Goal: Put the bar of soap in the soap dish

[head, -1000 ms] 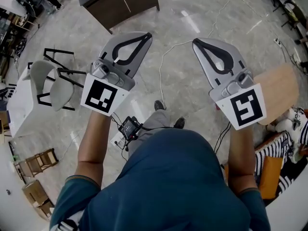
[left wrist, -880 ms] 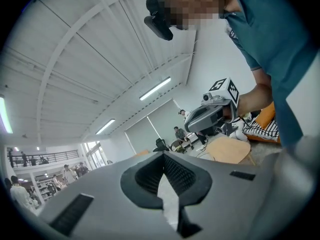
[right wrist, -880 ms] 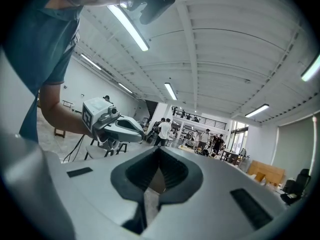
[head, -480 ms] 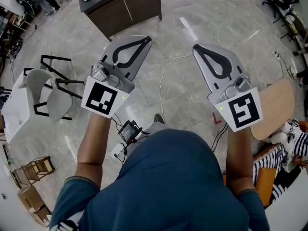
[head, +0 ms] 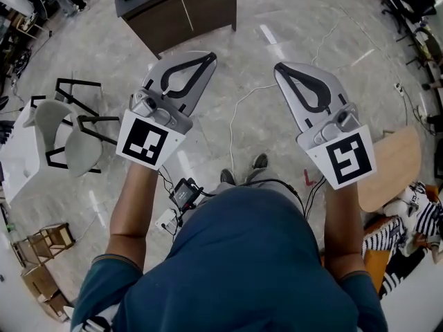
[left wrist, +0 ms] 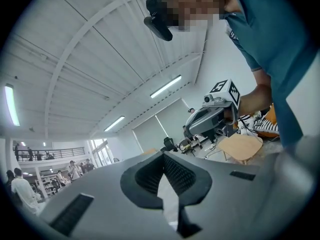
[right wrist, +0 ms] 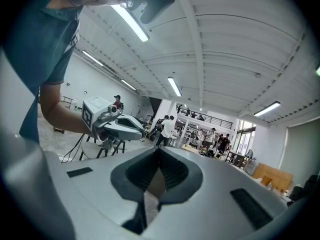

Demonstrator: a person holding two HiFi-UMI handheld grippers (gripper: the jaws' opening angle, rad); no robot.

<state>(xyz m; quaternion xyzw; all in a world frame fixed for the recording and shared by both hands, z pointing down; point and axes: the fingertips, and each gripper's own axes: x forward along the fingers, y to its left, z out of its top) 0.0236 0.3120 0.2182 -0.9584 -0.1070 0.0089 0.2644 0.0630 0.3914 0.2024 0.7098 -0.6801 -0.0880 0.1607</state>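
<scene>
Over the grey marble floor (head: 242, 126), the left gripper (head: 209, 55) and right gripper (head: 279, 68) point level, side by side, fingers pressed together on nothing. Neither bar of soap nor soap dish shows in any view, so the nearer hand cannot be judged.

I am in a large open lab hall: polished grey marble floor (head: 263, 68), dark brown wooden cabinet (head: 187, 9), white ribbed ceiling (right wrist: 235, 44) with strip lights (right wrist: 174, 86), people (right wrist: 166, 128) near a railed mezzanine (right wrist: 207, 118).
</scene>
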